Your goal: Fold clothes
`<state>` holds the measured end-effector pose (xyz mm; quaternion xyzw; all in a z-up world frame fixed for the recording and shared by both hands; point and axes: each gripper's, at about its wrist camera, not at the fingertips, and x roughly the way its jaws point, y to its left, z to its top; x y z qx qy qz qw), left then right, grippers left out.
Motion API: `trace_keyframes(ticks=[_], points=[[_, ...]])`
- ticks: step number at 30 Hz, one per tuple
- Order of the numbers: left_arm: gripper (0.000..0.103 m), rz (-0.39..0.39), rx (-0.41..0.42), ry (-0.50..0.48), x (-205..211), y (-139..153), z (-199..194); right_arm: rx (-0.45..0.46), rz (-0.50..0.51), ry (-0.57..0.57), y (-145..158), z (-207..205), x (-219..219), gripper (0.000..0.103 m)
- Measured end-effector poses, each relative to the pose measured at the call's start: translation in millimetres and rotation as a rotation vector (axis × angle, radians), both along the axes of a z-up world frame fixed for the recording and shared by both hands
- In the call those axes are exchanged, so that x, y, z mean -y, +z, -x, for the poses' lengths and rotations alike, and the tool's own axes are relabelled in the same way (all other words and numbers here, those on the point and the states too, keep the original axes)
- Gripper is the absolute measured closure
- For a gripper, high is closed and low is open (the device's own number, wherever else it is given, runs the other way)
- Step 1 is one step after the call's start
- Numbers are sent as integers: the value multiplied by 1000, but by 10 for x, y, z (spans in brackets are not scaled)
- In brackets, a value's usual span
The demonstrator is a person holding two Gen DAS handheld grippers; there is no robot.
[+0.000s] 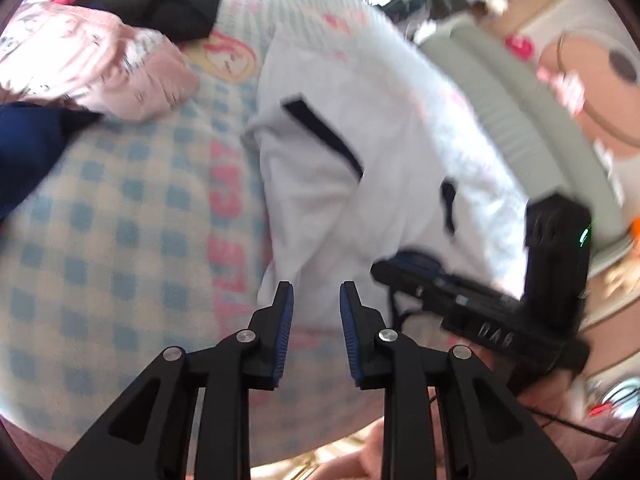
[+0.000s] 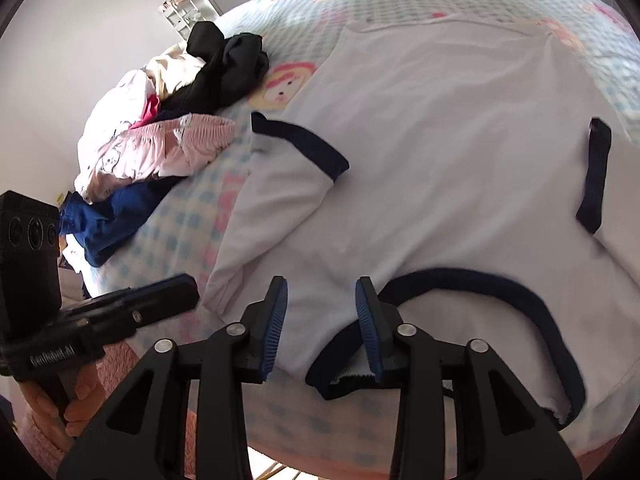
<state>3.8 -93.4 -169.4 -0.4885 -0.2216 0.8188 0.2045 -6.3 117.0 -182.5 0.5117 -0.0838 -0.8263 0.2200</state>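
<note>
A white T-shirt with navy trim lies spread on the checked bedspread, its collar nearest me. One sleeve is folded in on the left side. My right gripper hovers open just over the shoulder by the collar, nothing between its fingers. In the blurred left wrist view the same T-shirt lies ahead, and my left gripper stands open above its near edge. The right gripper shows at the right of that view; the left gripper shows at the left of the right wrist view.
A heap of unfolded clothes sits at the bed's left: a pink garment, a navy one and a black one. A hand holds the left gripper's handle. Shelves stand by the far wall.
</note>
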Motion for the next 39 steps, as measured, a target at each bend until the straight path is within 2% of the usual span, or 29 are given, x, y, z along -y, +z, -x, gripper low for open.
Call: trace_keyframes(ticks=[3, 6, 8, 13, 15, 17, 19, 22, 24, 28, 31, 36, 39], points=[[77, 32, 11, 21, -64, -29, 81, -13, 11, 19, 40, 55, 77, 65], [74, 34, -19, -17, -67, 12, 204, -26, 7, 39, 49, 175, 163, 65], [72, 102, -51, 11, 10, 87, 357, -41, -42, 24, 43, 286, 197, 65], [72, 142, -82, 36, 31, 146, 861, -55, -86, -18, 39, 600, 187, 65], [72, 174, -66, 32, -51, 76, 1033, -48, -109, -26, -10, 714, 205, 65], [72, 192, -31, 46, -183, -51, 1246, -19, -182, -42, -147, 800, 227, 66], [72, 195, 4, 50, -212, -180, 1440, 7, -183, -63, -265, 814, 166, 68], [70, 242, 29, 54, -237, -304, 1603, 2, -184, -58, -292, 734, 97, 68], [72, 215, 20, 56, -218, -273, 1593, -1, -188, -49, -245, 709, 88, 68], [72, 154, -62, 86, -87, -83, 1387, -35, -107, -85, -30, 809, -35, 66], [72, 125, -55, 116, 20, -114, 1353, -58, -96, -66, 83, 1026, 48, 63], [72, 113, -18, 125, 64, -213, 1345, 35, -173, 48, -190, 1449, 481, 62], [72, 121, -28, 109, 47, -212, 1263, 20, -181, 94, -175, 1395, 560, 61]])
